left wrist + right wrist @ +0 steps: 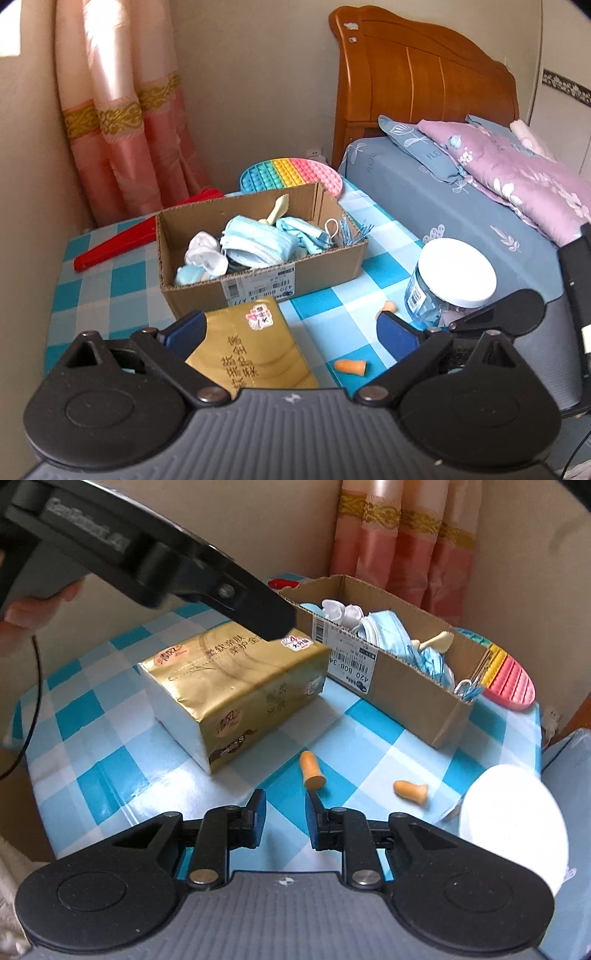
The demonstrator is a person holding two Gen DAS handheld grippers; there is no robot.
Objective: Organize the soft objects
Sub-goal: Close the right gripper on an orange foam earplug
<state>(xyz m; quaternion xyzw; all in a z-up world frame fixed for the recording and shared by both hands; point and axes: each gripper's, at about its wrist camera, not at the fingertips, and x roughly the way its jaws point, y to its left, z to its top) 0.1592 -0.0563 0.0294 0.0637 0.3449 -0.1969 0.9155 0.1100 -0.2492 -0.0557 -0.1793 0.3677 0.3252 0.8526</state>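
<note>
The left gripper (291, 328) hangs over the gold tissue pack (236, 686) with jaws spread wide. The right gripper's (284, 814) jaws, narrowly parted and empty, line up on an orange earplug (311, 774) lying on the tabletop (110, 775), probably bound for the cardboard box (399, 679).

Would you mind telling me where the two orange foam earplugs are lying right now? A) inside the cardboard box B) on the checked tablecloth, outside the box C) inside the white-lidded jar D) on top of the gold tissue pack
B: both orange earplugs lie on the bare checked tablecloth, between the gold tissue pack and the white-lidded jar, outside the cardboard box.
</note>
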